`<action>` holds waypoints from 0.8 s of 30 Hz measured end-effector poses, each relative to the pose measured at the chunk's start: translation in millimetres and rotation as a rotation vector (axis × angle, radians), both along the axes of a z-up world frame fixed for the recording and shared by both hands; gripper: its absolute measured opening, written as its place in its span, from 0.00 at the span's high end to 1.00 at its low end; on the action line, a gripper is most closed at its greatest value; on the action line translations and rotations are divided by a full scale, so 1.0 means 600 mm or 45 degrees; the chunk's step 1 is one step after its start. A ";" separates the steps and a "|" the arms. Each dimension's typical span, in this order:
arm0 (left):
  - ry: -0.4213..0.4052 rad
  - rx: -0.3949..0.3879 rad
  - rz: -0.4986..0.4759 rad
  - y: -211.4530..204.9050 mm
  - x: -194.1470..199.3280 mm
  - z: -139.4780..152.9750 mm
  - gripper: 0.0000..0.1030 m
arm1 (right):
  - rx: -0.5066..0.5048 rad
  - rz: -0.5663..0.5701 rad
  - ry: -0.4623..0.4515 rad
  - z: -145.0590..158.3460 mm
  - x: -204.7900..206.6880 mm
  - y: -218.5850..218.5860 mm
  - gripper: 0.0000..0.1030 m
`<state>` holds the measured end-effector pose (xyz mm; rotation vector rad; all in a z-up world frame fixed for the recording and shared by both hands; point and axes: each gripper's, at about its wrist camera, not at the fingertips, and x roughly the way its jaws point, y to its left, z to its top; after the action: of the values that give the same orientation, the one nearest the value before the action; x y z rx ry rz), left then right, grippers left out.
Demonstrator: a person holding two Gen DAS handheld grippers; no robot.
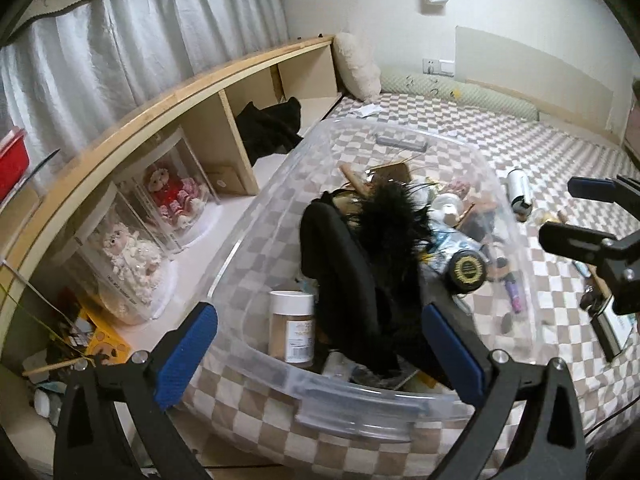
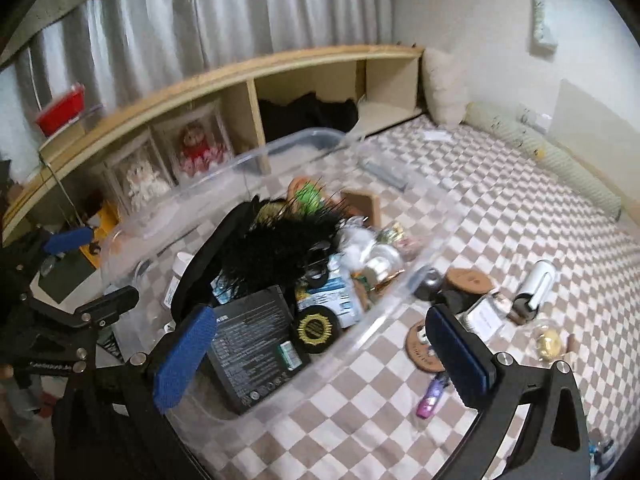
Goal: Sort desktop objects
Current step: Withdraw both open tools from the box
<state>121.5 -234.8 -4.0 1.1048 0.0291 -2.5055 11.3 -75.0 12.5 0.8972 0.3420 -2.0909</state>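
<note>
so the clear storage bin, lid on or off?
Off. The clear bin is open-topped: the black feathery item pokes up past its rim, and no lid is in view.

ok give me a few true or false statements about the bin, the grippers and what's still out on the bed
1. Both grippers are open and hold nothing. True: the left gripper and right gripper stand wide with no item pressed between the pads.
2. The clear bin is empty. False: it holds many items, among them a black feathery thing and a black box.
3. The white cylinder lies on the bed outside the bin. True.
4. The purple item is inside the bin. False: it lies on the checked bedcover beside the bin.
5. The doll in red sits on the bed. False: it is in a clear case in the shelf.
</note>
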 end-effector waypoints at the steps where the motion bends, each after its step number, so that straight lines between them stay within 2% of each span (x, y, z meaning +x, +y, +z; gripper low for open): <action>1: 0.010 0.010 -0.002 0.004 0.001 0.000 0.00 | -0.010 -0.006 0.015 0.003 0.003 0.010 0.00; 10: 0.110 -0.006 -0.018 0.049 0.012 0.005 0.00 | -0.066 -0.068 0.154 0.015 0.029 0.100 0.00; 17: 0.171 0.047 -0.030 0.073 0.016 0.008 0.00 | -0.103 -0.099 0.192 -0.002 0.038 0.149 0.00; 24: 0.222 0.019 -0.052 0.105 0.028 0.017 0.00 | -0.154 -0.124 0.204 -0.012 0.043 0.189 0.00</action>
<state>138.4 -172.0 6.2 0.8980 0.0751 -2.6351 37.1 38.4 5.3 0.6893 0.2559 -2.2542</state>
